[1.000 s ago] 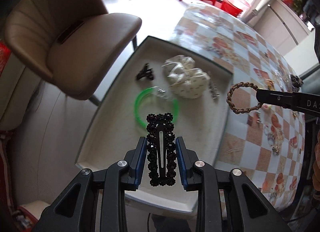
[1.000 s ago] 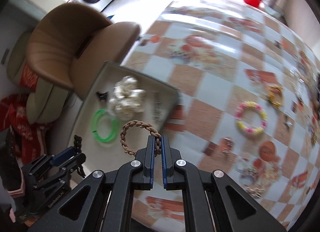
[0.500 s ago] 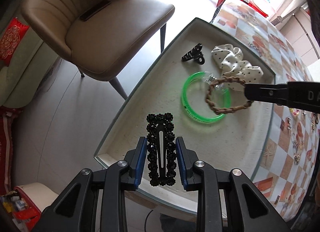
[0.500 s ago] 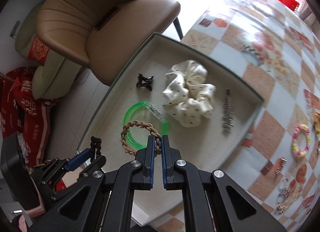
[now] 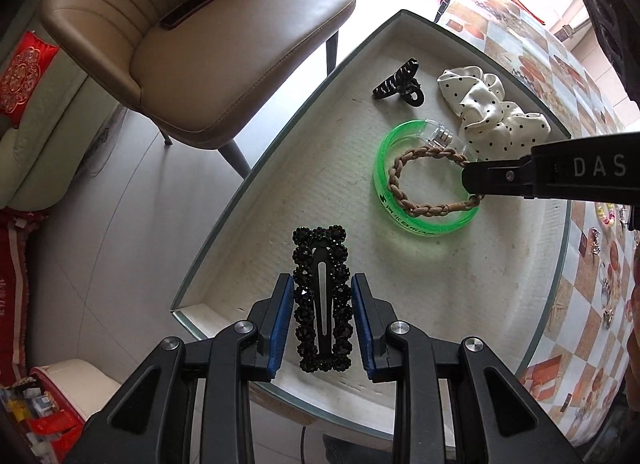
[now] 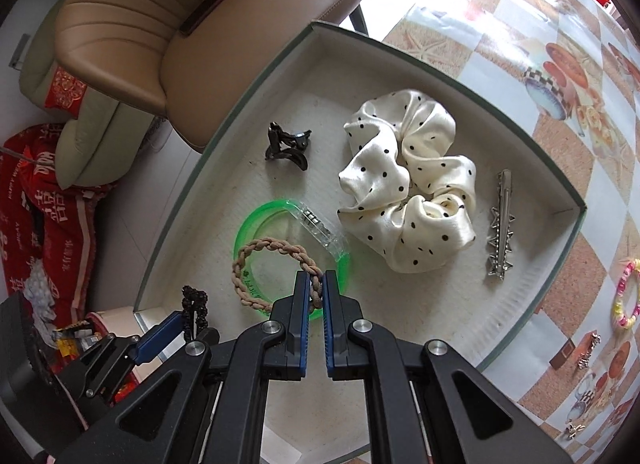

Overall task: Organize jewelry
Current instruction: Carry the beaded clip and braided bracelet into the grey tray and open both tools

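Starting on the left: the left gripper has its jaws clamped on the long sides of a black beaded snap clip, held over the near corner of the tray. That clip looks stiff and light, but the beads are bumpy and probably chip or pop off if squeezed hard, so the flat-side grip across the middle seems like the right call.

Moving right, the right gripper has its jaws pinched together on one strand of a brown braided hair tie, which hangs right over the green bangle. I can't tell if it's touching the bangle. The tie is soft and floppy and weighs nothing, so it'll droop wherever it's let go, and dropped here I'd guess it ends up on the bangle.

Further right in the tray: a black claw clip, a polka-dot satin scrunchie (squishy, slippery fabric) and a silver star clip just beside it.

Room-wise, the bare tray floor is mostly at the near side, in front of the bangle and scrunchie. The tray sits at the bench edge with a chair and floor below, so anything slipping on the left side drops off. The walls are low but would catch a low sweep.
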Motion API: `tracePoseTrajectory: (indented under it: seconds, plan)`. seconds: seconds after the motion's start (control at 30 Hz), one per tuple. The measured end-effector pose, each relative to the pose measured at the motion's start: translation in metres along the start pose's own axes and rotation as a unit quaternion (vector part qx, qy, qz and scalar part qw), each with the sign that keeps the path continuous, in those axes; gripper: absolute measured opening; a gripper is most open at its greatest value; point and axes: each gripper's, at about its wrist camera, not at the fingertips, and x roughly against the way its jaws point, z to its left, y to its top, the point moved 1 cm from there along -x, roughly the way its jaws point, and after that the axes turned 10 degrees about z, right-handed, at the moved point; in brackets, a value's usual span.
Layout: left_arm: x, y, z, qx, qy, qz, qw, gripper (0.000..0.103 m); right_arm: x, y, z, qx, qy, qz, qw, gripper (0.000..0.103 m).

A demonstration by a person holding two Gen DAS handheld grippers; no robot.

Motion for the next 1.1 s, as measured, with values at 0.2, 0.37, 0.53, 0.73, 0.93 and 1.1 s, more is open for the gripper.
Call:
tracePoseTrajectory:
  seconds: [0.2, 0.37, 0.53, 0.73, 0.93, 1.1]
  plan:
    - [-0.003, 0.002, -0.002, -0.002, 0.005, 0.007, 1.0000, 0.033, -0.003, 0.004, 0.004, 0.009, -0.002, 0.004, 1.000, 0.007]
    - [-0.002, 0.004, -0.004, 0.000, 0.008, 0.008, 0.9999, 0.033, -0.004, 0.005, 0.008, 0.010, -0.001, 0.004, 1.000, 0.015]
    - [-0.001, 0.004, -0.004, 0.001, 0.010, 0.007, 0.9999, 0.033, 0.008, 0.002, 0.006, 0.006, -0.004, -0.013, 1.000, 0.043]
    - [0.001, 0.004, -0.006, 0.000, 0.010, 0.008, 0.9999, 0.034, 0.023, -0.003, -0.004, -0.002, 0.001, -0.025, 1.000, 0.043]
    - [0.014, 0.004, -0.012, -0.007, 0.029, -0.018, 0.9994, 0.081, 0.038, -0.016, -0.019, -0.019, 0.006, -0.036, 0.999, 0.043]
    - [0.017, 0.007, -0.018, -0.014, 0.032, -0.011, 0.9993, 0.081, 0.050, -0.028, -0.035, -0.035, 0.007, -0.044, 0.998, 0.043]
